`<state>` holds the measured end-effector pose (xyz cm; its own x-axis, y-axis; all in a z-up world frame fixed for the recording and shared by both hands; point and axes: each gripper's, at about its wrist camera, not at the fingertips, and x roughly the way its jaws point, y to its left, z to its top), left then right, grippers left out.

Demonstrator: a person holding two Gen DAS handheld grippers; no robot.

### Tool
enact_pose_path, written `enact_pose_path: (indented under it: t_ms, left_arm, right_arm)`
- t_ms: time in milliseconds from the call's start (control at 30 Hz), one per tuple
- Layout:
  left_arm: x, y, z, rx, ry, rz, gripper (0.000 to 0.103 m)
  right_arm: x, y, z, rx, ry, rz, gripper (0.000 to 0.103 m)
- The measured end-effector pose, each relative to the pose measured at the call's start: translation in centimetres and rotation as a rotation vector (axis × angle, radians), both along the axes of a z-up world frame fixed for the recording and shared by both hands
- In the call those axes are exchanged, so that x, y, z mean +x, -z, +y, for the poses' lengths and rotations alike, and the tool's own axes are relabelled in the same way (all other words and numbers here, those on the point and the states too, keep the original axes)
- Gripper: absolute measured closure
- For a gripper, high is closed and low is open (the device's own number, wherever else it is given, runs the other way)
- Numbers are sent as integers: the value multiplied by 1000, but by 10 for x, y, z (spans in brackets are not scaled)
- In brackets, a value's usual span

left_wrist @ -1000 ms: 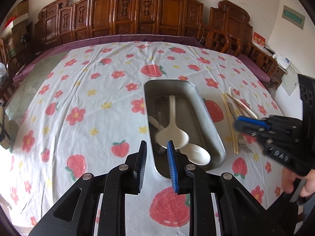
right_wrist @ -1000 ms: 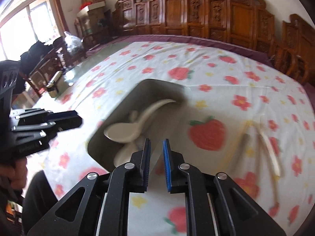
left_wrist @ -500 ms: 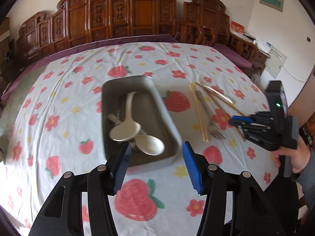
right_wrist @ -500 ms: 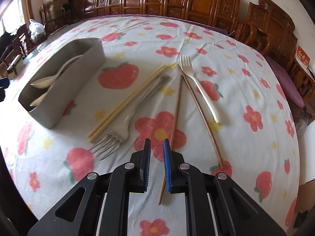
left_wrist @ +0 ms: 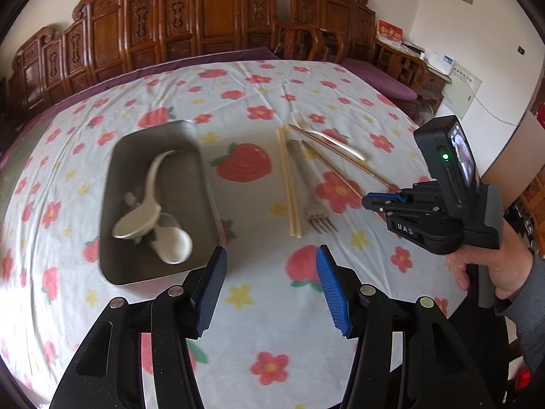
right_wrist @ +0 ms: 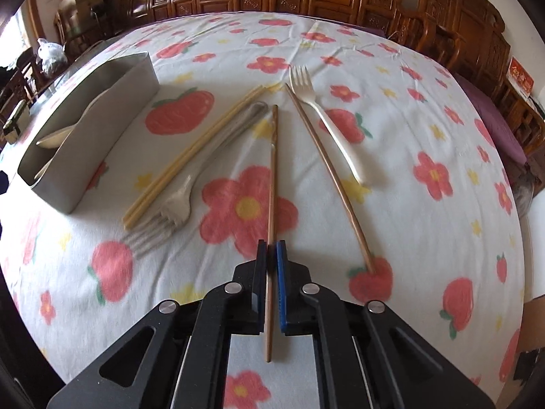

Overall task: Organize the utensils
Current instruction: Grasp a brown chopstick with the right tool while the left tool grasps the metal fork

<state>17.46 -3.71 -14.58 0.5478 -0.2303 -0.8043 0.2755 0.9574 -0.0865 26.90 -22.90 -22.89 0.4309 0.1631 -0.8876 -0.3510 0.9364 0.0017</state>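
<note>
A: One brown chopstick (right_wrist: 272, 170) sits between the right gripper (right_wrist: 271, 255) pads — jaws clamped on it near its near end, the far end pointing away across the cloth.

B: Its mate?

A: Second brown chopstick (right_wrist: 327, 170) lies just to the right on the tablecloth (right_wrist: 408, 119), angled, its near tip on a strawberry print. White plastic fork (right_wrist: 327, 116) lies beside it, tines away from the camera.

B: Left of the gripped one?

A: Metal fork (right_wrist: 190, 187), tines toward the camera, somewhat blurred. Pair of pale yellow chopsticks (right_wrist: 190, 153) lies alongside it, touching or nearly so — can't tell which.

B: Tray?

A: Grey metal tray (left_wrist: 204, 184) further left, well apart from the loose utensils. Two white spoons (left_wrist: 146, 211) inside, bowls overlapping at the near end; something else under them, too blurred to name.

B: Left gripper?

A: Left gripper (left_wrist: 270, 279) is about half spread, nothing between the fingers, above bare cloth just by the tray's near right corner.

B: Anything else?

A: A hand (left_wrist: 490, 269) in a grey sleeve grips the right gripper's handle; carved wooden chairs (left_wrist: 218, 20) line the far edge of the table.
</note>
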Motion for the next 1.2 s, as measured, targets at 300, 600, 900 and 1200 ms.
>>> enact_pose_path:
  t_ms: [300, 600, 900, 1200]
  left_arm:
    - [10, 10, -39, 36, 33, 19, 51]
    - [36, 23, -69, 88, 47, 48, 51]
    - [78, 45, -86, 94, 16, 119, 61]
    - [112, 56, -96, 115, -6, 161, 82]
  right_arm:
    - [-36, -29, -31, 46, -29, -33, 97]
    - [-38, -48, -48, 70, -38, -80, 97]
    - [-33, -62, -71, 137, -8, -94, 97]
    - [-31, -63, -77, 163, 2, -87, 97]
